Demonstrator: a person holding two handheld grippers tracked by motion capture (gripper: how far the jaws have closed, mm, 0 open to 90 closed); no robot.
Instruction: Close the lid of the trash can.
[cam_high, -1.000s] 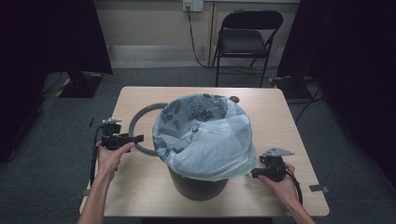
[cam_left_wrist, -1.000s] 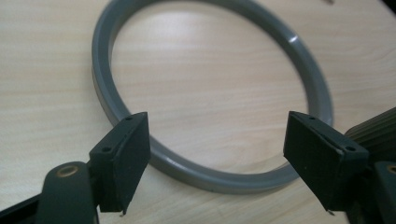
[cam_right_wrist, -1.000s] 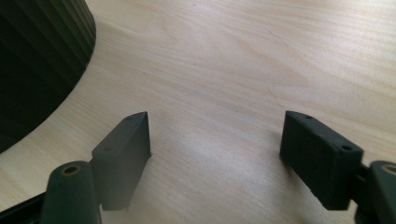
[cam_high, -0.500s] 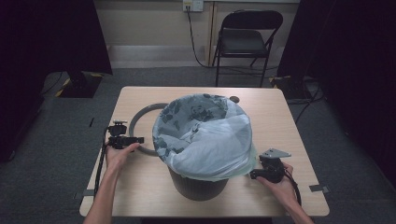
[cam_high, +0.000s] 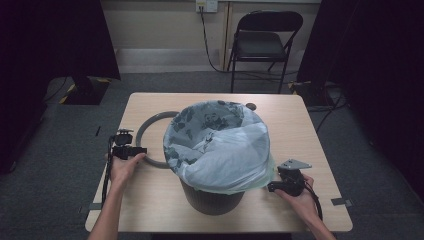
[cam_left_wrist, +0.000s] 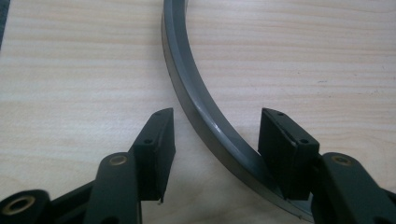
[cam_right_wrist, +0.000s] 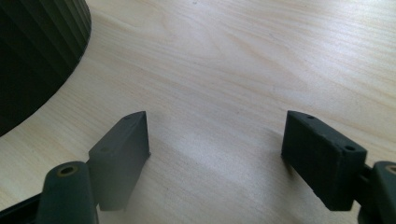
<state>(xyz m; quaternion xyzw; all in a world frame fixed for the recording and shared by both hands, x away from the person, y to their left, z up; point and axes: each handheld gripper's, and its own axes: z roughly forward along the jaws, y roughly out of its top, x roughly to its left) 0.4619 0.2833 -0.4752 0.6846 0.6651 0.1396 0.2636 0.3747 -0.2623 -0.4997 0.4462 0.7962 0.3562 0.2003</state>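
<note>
Straddling the grey ring (cam_left_wrist: 205, 116) on the table (cam_high: 150, 200), left claw (cam_left_wrist: 212, 140) wide apart, ring between jaws.

A bare recording room or lab. Black curtains (cam_high: 50, 40) flank a lone tabletop (cam_high: 300, 125) on grey carpet (cam_high: 60, 150). A folding chair (cam_high: 265, 40) faces a wall socket (cam_high: 206, 5).

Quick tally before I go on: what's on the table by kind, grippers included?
Bins: 1, the dark ribbed bin
Bin liners: 1, the pale liner draped over its rim
Rings: 1, the grey ring lying flat
Grippers: 2, the left gripper with open fingers astride the ring, and the right gripper, open beside the bin
Small dark round things: 1, too small to identify
Total: 6
</note>
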